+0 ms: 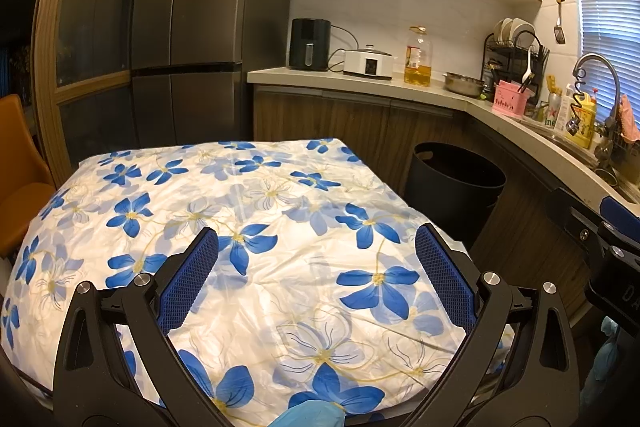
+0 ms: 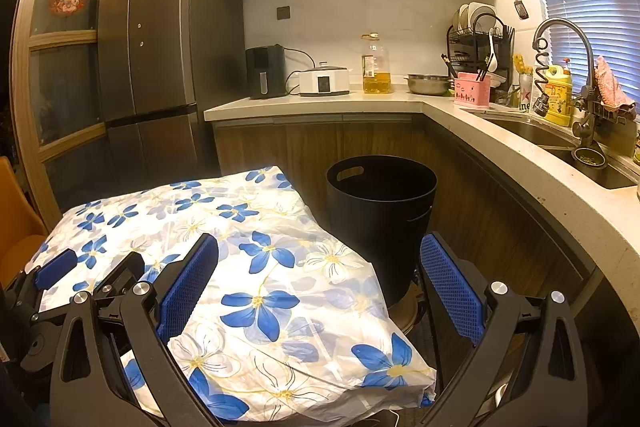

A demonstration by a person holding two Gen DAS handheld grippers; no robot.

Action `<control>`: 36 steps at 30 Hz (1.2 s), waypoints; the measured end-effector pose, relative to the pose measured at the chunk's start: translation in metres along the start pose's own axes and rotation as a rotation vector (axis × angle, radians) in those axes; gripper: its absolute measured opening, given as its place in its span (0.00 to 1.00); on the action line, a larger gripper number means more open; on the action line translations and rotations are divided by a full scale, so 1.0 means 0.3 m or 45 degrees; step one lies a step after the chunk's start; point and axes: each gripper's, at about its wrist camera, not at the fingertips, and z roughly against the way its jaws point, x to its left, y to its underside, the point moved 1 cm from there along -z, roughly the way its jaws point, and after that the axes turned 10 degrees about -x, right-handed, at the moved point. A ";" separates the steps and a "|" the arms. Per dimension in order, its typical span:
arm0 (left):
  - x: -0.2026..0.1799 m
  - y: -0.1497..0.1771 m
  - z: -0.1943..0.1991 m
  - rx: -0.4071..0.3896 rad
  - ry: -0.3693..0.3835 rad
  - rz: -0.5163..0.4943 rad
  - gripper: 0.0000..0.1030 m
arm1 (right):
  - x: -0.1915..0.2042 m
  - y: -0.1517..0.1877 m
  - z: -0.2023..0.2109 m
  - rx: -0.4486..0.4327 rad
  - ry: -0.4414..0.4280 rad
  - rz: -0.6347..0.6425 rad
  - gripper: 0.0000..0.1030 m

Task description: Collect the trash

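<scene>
A black trash bin (image 2: 382,211) stands on the floor between the table and the counter cabinets; it also shows in the left wrist view (image 1: 454,187). No loose trash shows on the table. My left gripper (image 1: 316,271) is open and empty, above the table's blue-flowered cloth (image 1: 224,211). My right gripper (image 2: 320,283) is open and empty, over the table's right corner (image 2: 392,367), with the bin just beyond its right finger. The left gripper's body (image 2: 56,291) shows at the left in the right wrist view, and the right gripper's body (image 1: 600,239) shows at the right in the left wrist view.
An L-shaped kitchen counter (image 2: 440,107) carries an air fryer (image 2: 265,71), a cooker, an oil bottle (image 2: 376,71), a steel bowl, a pink holder and a dish rack. A sink with a faucet (image 2: 568,39) is on the right. A dark fridge (image 2: 160,43) stands behind the table; an orange chair (image 1: 16,179) is left.
</scene>
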 end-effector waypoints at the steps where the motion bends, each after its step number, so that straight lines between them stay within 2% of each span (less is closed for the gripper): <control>1: -0.001 0.000 0.000 -0.001 -0.001 0.000 0.94 | 0.001 0.001 0.000 0.001 -0.002 0.001 0.95; 36: -0.004 -0.002 -0.001 0.000 -0.005 -0.002 0.94 | -0.012 0.004 -0.004 0.002 -0.009 -0.008 0.95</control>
